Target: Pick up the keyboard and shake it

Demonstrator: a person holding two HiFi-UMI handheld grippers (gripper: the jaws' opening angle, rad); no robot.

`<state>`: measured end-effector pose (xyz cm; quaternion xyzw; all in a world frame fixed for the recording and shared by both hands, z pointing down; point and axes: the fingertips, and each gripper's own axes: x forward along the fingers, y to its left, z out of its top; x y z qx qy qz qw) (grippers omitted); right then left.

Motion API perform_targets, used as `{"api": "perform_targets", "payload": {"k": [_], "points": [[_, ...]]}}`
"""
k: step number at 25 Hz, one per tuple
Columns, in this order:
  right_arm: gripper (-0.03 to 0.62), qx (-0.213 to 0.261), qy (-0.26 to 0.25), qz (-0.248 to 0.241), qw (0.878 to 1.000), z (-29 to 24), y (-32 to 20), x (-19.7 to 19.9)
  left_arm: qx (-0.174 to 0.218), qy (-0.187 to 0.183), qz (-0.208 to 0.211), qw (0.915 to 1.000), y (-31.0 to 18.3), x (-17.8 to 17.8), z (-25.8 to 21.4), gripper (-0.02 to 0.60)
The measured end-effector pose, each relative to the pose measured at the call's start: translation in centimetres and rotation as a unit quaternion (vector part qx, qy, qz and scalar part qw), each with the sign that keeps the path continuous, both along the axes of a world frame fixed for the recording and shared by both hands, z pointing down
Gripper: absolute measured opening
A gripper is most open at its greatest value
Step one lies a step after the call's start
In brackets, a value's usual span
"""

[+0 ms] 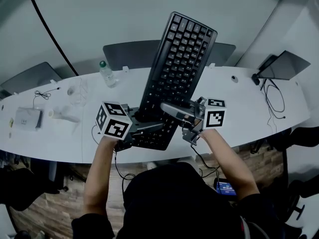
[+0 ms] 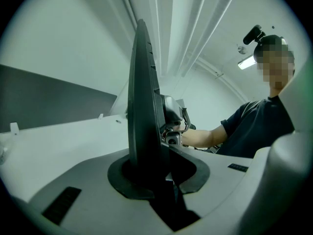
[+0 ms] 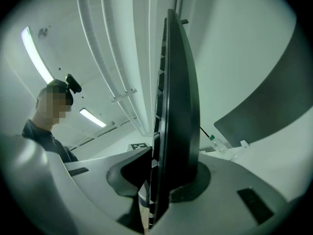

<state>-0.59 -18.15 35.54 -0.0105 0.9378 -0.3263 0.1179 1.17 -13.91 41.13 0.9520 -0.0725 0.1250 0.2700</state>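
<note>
A black keyboard (image 1: 177, 68) is lifted off the white desk (image 1: 244, 113) and stands steeply on end, keys toward the head camera. My left gripper (image 1: 144, 126) is shut on its near left edge. My right gripper (image 1: 173, 111) is shut on the near right edge. In the left gripper view the keyboard (image 2: 143, 106) shows edge-on, rising out of the gripper (image 2: 149, 175), whose pads press both faces. In the right gripper view the keyboard (image 3: 178, 106) also stands edge-on, clamped in the gripper (image 3: 161, 185). The keyboard's near end is hidden behind the marker cubes.
On the desk behind are a water bottle (image 1: 107, 74), a clear plastic cup (image 1: 78, 92), a small white box (image 1: 27, 117) at far left, and a tilted dark screen (image 1: 285, 64) with cables (image 1: 274, 101) at right. A grey chair back (image 1: 127, 54) stands beyond the desk.
</note>
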Motion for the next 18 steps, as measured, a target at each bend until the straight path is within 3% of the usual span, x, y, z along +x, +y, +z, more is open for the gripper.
{"api": "perform_targets", "payload": {"k": [11, 18], "points": [[0.138, 0.012, 0.027, 0.018, 0.999, 0.9, -0.3, -0.2, 0.043, -0.053, -0.016, 0.9976, -0.5, -1.3, 0.5, 0.1], [0.156, 0.018, 0.041, 0.026, 0.999, 1.3, 0.0, 1.1, 0.052, -0.059, -0.026, 0.9966, -0.3, -1.4, 0.2, 0.1]]}}
